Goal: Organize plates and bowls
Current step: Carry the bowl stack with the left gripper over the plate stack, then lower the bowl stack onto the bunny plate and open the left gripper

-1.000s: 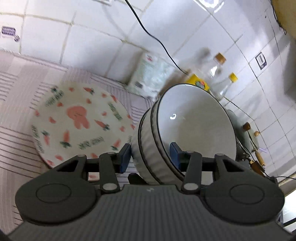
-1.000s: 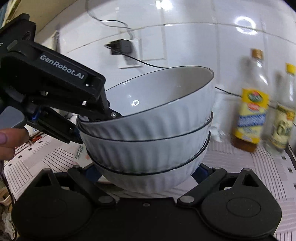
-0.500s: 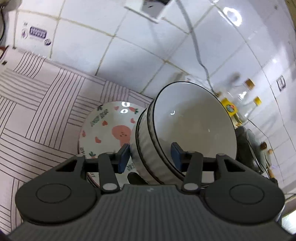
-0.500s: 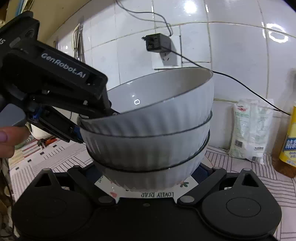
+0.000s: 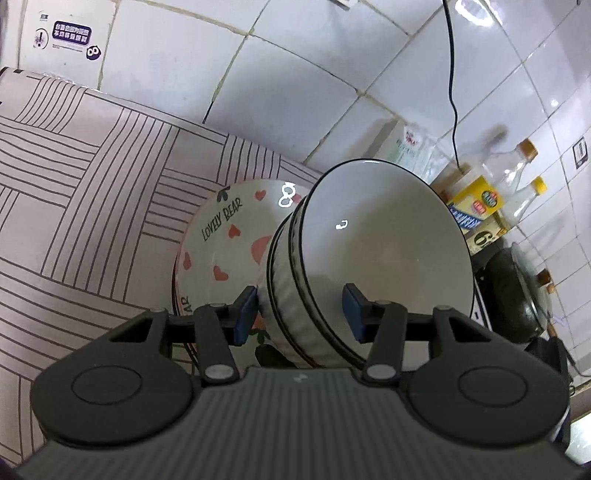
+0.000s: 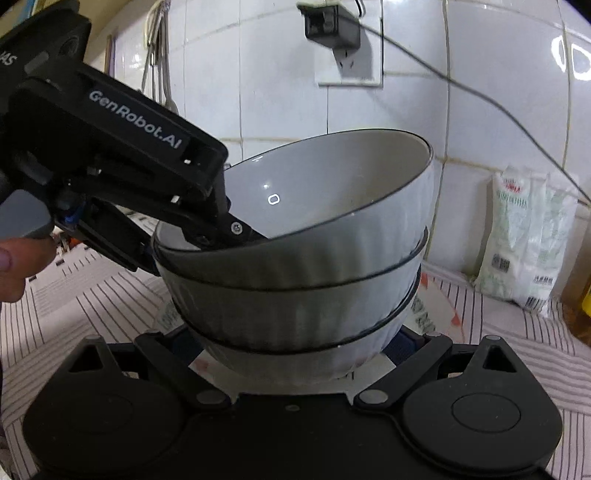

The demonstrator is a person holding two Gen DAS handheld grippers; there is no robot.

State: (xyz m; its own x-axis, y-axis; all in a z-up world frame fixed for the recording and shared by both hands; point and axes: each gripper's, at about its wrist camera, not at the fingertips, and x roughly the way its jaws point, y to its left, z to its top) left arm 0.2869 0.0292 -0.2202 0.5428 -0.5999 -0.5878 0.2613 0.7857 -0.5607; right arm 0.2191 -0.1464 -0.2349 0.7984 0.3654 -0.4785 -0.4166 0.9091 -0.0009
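Three stacked white ribbed bowls with dark rims (image 5: 384, 251) (image 6: 295, 273) are held over a white "LOVELY BEAR" plate with pink hearts (image 5: 225, 236) (image 6: 432, 314). My left gripper (image 5: 299, 314) is shut on the stack's rim, one pad inside the top bowl and one outside; it also shows in the right wrist view (image 6: 207, 236). My right gripper (image 6: 291, 350) is shut on the bottom bowl from both sides. The bowls hide most of the plate, and I cannot tell whether the stack touches it.
The counter has a pink striped cloth (image 5: 74, 192). A white bag (image 6: 524, 243) stands against the tiled wall. Oil bottles (image 5: 495, 192) and a dark pot with a glass lid (image 5: 517, 288) stand to the right. A cable hangs from a wall socket (image 6: 332, 33).
Both grippers have carried the bowl stack left and down over the bear plate. The bottles have slid out of the right wrist view. The grips are unchanged.
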